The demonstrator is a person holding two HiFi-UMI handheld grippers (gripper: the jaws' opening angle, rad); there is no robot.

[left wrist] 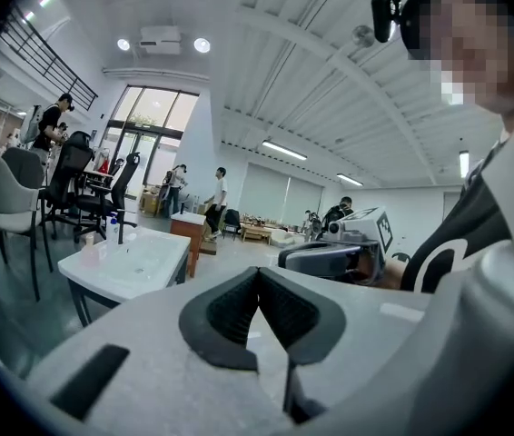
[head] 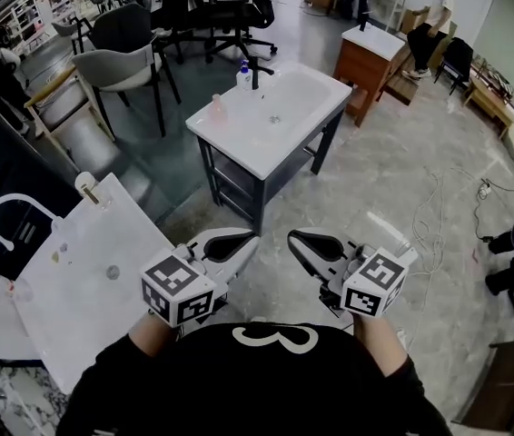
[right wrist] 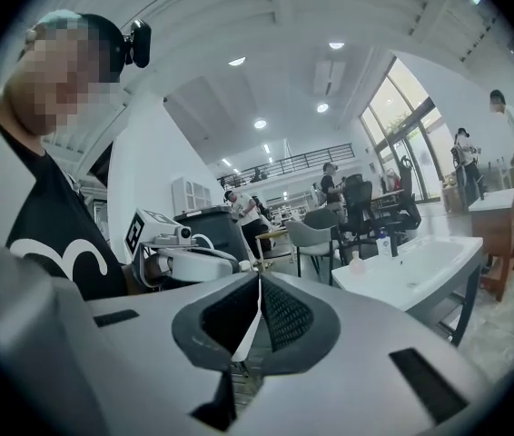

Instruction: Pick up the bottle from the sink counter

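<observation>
Claws, two: left claw and right claw, each with jaws together, holding nothing. Bottles, two, at 12 o'clock on the white sink desk, well apart from both claws: pale pink bottle; clear blue-topped bottle, just beside the black tap.

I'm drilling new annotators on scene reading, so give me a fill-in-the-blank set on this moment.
1. The left gripper and right gripper both have their jaws ___.
2. Between either gripper's jaws there is ___.
3. The faucet on the sink counter is ___ in colour.
4. In the head view, the pink bottle stands to the ___ of the faucet.
Missing words: shut; nothing; black; left.
</observation>
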